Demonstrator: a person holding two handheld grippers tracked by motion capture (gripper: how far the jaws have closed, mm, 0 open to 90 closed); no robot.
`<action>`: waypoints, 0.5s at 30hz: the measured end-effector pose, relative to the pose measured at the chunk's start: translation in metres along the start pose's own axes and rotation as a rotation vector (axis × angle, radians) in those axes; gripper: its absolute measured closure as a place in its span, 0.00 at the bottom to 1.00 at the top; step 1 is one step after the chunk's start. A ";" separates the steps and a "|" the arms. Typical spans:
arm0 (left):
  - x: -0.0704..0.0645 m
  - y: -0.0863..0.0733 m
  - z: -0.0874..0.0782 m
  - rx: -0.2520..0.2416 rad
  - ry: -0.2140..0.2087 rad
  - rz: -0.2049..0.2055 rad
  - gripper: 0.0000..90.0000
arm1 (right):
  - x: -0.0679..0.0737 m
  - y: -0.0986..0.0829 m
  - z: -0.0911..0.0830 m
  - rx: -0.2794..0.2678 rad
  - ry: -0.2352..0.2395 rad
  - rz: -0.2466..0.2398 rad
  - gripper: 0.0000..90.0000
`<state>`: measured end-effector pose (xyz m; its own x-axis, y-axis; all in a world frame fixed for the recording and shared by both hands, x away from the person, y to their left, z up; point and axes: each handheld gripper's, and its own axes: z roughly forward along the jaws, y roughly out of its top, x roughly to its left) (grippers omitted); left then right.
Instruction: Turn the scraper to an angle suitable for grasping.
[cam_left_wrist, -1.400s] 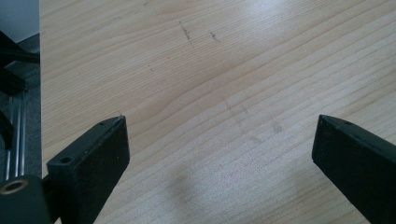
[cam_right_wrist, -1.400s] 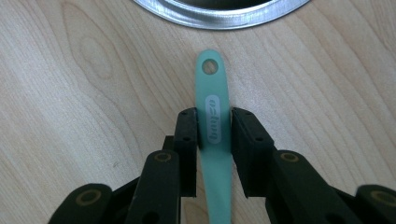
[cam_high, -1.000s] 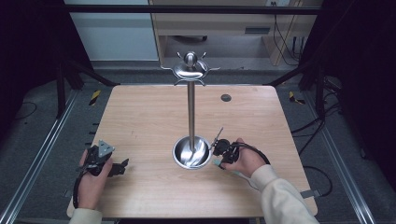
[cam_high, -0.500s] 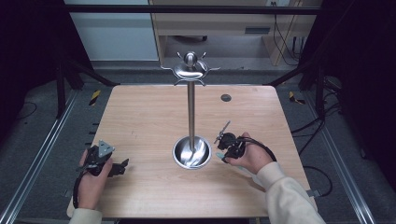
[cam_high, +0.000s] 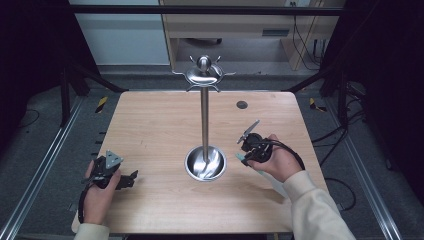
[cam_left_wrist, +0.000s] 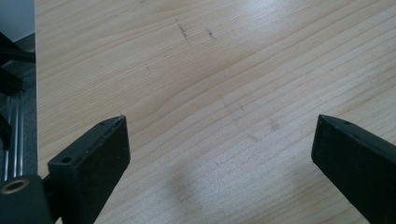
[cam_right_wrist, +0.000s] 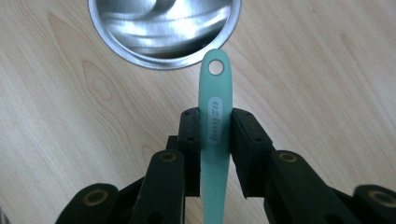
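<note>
A: What stands on the table (cam_high: 150, 125)?
B: A steel stand (cam_high: 204, 120), its round base (cam_right_wrist: 163, 28) near the middle.
A: And the grippers?
B: The left gripper (cam_left_wrist: 219, 154) is wide open over bare wood. The right gripper (cam_right_wrist: 215, 128) clamps a green handle (cam_right_wrist: 214, 116), just beside the base.

Light wood bench (cam_high: 150, 125) w/ rounded corners, small dark round hole (cam_high: 242, 104) near far edge. Grey floor (cam_high: 45, 115) around it, metal rails (cam_high: 35, 170) along both sides, yellow-black tape marks (cam_high: 101, 103) on floor at left and right. Black frame bar (cam_high: 200, 9) across top, dark at both sides. Behind: pale wall panel (cam_high: 120, 35), beige wooden desk (cam_high: 225, 25), cables (cam_high: 305, 40) hanging at its right. Even overhead light, soft shadows.
</note>
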<state>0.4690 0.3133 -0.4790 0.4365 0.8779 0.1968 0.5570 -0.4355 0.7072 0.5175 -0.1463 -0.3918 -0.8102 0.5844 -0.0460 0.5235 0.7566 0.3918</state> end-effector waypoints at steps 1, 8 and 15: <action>0.000 0.000 0.000 0.001 0.000 0.001 0.05 | -0.001 0.000 -0.003 -0.013 -0.002 -0.003 0.83; 0.000 0.000 0.000 0.000 0.001 0.000 0.05 | -0.006 0.000 -0.019 -0.060 -0.012 0.015 0.83; -0.001 0.000 -0.001 -0.006 0.007 -0.005 0.04 | -0.007 0.002 -0.036 -0.120 -0.019 0.026 0.83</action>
<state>0.4676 0.3131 -0.4784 0.4290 0.8814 0.1976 0.5546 -0.4297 0.7126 0.5150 -0.1596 -0.3580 -0.7909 0.6098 -0.0508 0.5085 0.7011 0.4999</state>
